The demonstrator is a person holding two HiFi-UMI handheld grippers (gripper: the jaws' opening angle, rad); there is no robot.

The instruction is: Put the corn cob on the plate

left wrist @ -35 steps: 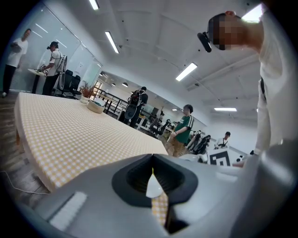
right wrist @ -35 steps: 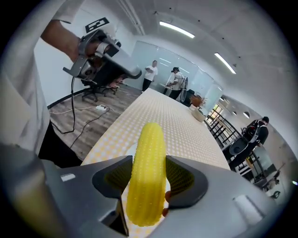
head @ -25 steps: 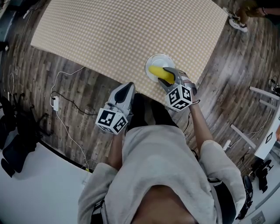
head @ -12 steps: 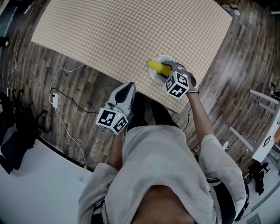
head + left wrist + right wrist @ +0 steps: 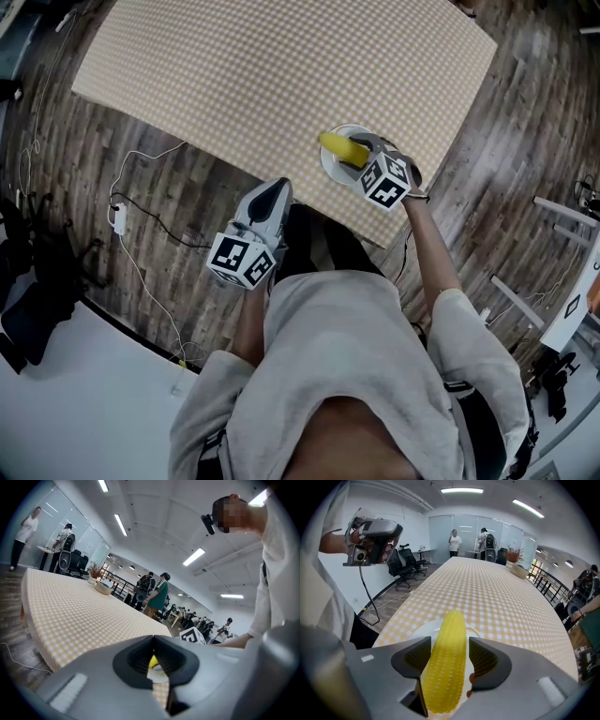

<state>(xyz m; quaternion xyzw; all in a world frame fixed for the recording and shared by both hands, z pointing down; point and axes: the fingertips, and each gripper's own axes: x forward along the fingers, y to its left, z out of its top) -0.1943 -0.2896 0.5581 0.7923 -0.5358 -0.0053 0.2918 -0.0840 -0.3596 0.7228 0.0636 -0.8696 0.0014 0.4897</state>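
The yellow corn cob (image 5: 447,663) lies lengthwise between the jaws of my right gripper (image 5: 449,644), over the white plate (image 5: 423,632). The jaws are opening; a thin gap shows beside the right pad. In the head view the corn cob (image 5: 340,148) rests on the plate (image 5: 330,169) near the checked table's (image 5: 281,75) near edge, with my right gripper (image 5: 361,152) tilted down over it. My left gripper (image 5: 272,192) is shut and empty, off the table's edge to the left of the plate; its tips (image 5: 153,638) meet.
A white cable and power strip (image 5: 117,217) lie on the wooden floor at left. A bowl with a plant (image 5: 518,569) stands at the table's far end. Office chairs (image 5: 408,562) and several people are beyond the table.
My right gripper has sunk with the corn cob onto the plate, tipped further down, and its jaws have widened. The left gripper has stayed put.
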